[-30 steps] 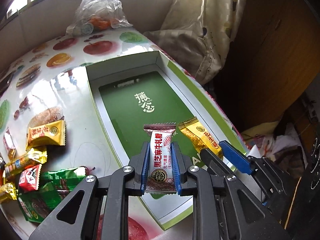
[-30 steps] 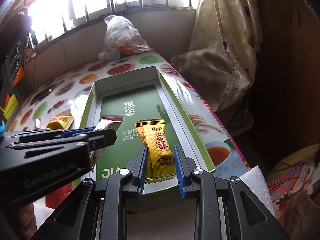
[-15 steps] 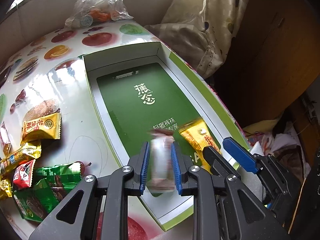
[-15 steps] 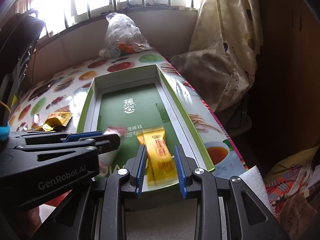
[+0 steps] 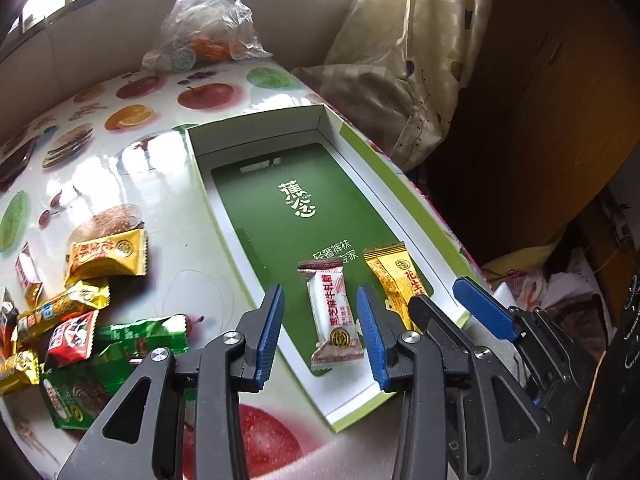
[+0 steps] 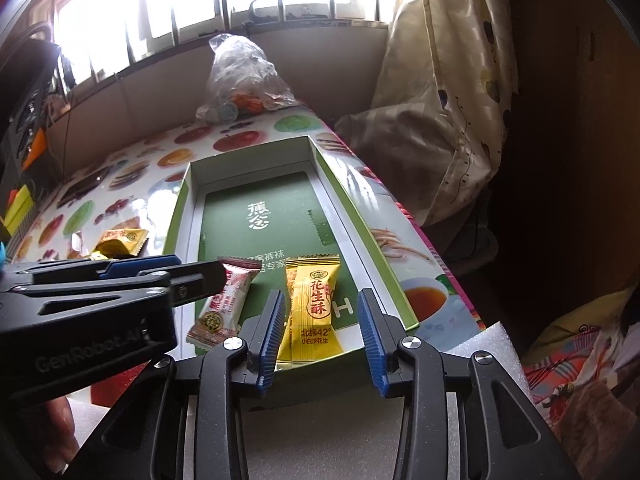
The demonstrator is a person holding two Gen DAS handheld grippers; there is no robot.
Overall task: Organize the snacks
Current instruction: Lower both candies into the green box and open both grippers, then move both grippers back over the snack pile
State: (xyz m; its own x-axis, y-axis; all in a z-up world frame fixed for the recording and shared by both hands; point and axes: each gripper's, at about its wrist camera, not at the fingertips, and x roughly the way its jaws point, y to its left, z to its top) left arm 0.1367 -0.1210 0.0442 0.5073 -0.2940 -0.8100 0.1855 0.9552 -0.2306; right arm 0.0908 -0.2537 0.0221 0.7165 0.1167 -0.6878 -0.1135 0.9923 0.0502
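Green box (image 5: 360, 184): yellow snack (image 5: 390, 276) half hidden behind right gripper (image 5: 436, 308).

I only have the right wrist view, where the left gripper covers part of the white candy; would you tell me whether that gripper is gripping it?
Observer: No. The left gripper's jaws have just been opening. The white candy lies flat in the box between the pads, with neither pressing on it.
Operator: Thank you. Are more snacks waiting on the table? I see only one yellow packet there.
Observer: Yes. On the table, left of the box, lie green wrappers, a red packet and a gold packet, near that yellow packet.
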